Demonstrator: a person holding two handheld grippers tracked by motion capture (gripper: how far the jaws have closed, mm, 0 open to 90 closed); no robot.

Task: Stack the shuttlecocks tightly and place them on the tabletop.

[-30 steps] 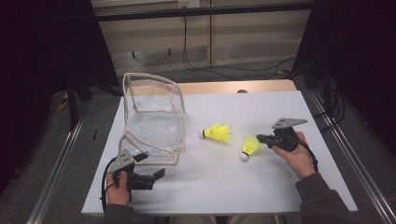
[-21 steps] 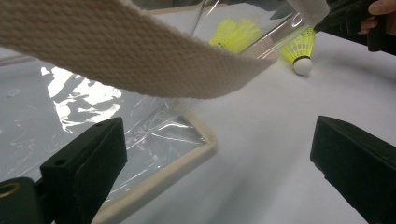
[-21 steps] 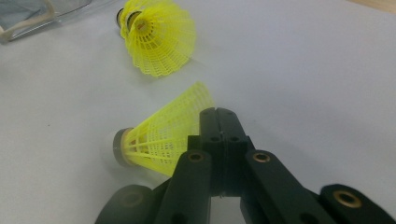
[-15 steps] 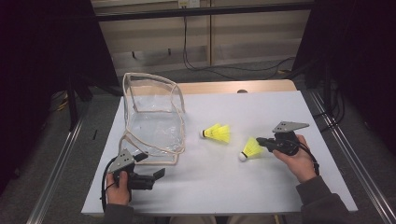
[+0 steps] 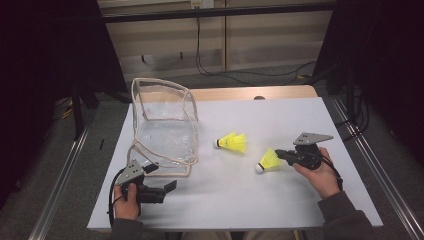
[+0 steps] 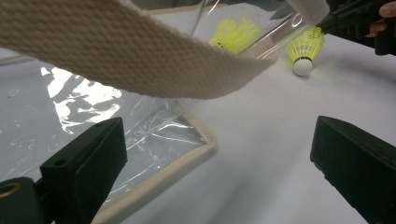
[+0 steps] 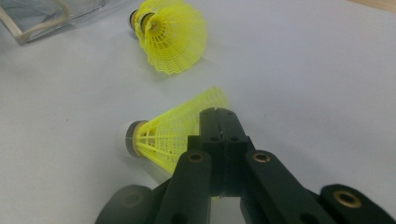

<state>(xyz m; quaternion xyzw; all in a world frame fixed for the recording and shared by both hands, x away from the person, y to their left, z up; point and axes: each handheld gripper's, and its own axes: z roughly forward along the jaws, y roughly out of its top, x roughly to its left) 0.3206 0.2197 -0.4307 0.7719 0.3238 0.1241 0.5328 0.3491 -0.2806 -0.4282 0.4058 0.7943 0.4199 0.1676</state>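
Note:
Two yellow shuttlecocks are on the white table top. My right gripper (image 5: 280, 154) is shut on the skirt of the nearer shuttlecock (image 5: 266, 161), whose white cork points left, low over the table. In the right gripper view the jaws (image 7: 217, 114) pinch that skirt (image 7: 163, 133), and the second shuttlecock (image 7: 173, 35) lies beyond. The second shuttlecock (image 5: 233, 142) lies free mid-table. A clear plastic bag with cream trim (image 5: 162, 130) stands at the left. My left gripper (image 5: 169, 187) is open at the bag's front corner, and nothing is between its jaws (image 6: 219, 154).
The bag's cream strap (image 6: 140, 56) hangs across the top of the left gripper view, with the trimmed bag edge (image 6: 187, 161) just ahead of the jaws. The white table top (image 5: 240, 200) is bare in front. Metal rails run along both sides of the table.
The right hand has shifted only slightly, still holding the shuttlecock in about the same place. The left gripper has not moved.

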